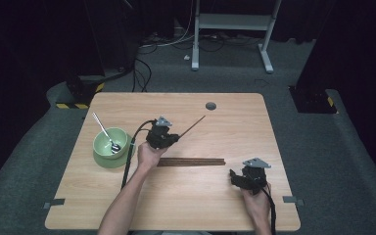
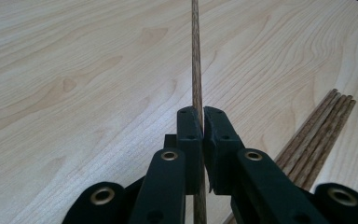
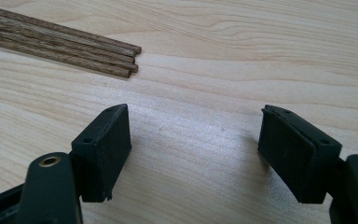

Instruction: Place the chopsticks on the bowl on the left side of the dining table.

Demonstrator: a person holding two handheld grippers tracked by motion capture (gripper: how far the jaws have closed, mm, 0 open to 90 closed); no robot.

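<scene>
The stick (image 2: pixel 196 56) is a thin, dark wooden rod, and it is clamped between the two black jaws of the left gripper (image 1: pixel 169 138). In the left gripper view the jaws stand pressed together on it, and the stick runs straight out from between the pads, far past their tips, above the table (image 1: pixel 215 196). In the high view the free end of the stick points up and to the right, toward the far side of the table, and the gripper holds it near its lower end.

The table is a light wooden board with rounded corners. Near its middle lies a bundle of sticks (image 1: pixel 191 162), side by side and touching each other, just beside the left hand (image 1: pixel 148 157). The right gripper (image 3: pixel 193 154) rests near the right edge of the table, well apart from the held stick; its jaws stand wide apart, with bare wood between them. A green bowl (image 1: pixel 108 147) with a spoon (image 1: pixel 105 132) in it stands to the left of the left gripper.
</scene>
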